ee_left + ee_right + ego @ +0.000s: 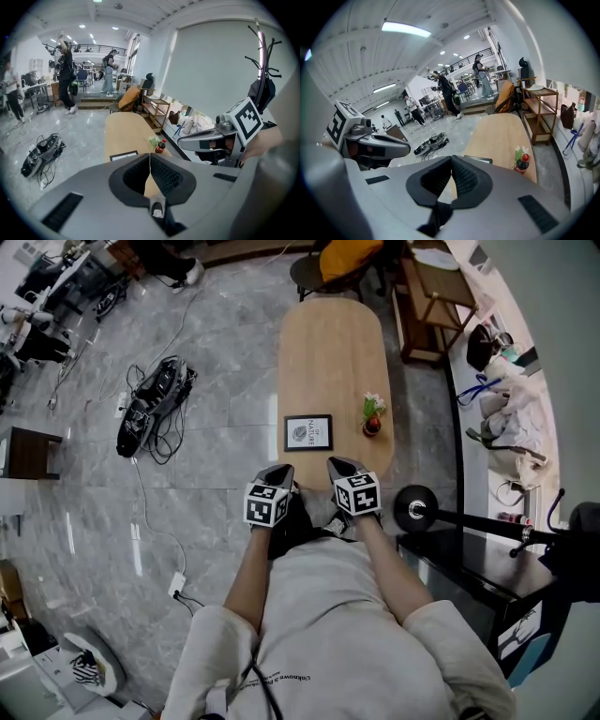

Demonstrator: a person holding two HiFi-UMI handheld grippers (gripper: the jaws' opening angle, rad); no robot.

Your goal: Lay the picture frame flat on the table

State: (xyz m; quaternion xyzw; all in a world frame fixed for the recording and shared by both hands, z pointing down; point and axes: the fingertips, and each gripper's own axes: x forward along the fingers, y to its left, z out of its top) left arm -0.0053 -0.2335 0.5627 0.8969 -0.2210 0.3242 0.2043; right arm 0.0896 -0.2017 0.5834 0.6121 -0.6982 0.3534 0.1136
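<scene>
1. My left tongs (279, 472) and right tongs (339, 465) hover side by side over the near end of the long oval light-wood table (328, 343). Each pair of jaws is pressed together on nothing.
2. The small black-edged picture frame with a white print (308, 432) sits on the table just ahead, between both tongs' lines. I cannot tell whether it is propped or flat.
3. A small pot of green and white flowers (372, 416) stands just right of the frame. I judge the left side the safer approach.

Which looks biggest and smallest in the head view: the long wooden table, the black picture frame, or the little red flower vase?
Largest: the long wooden table.
Next: the black picture frame.
Smallest: the little red flower vase.
</scene>
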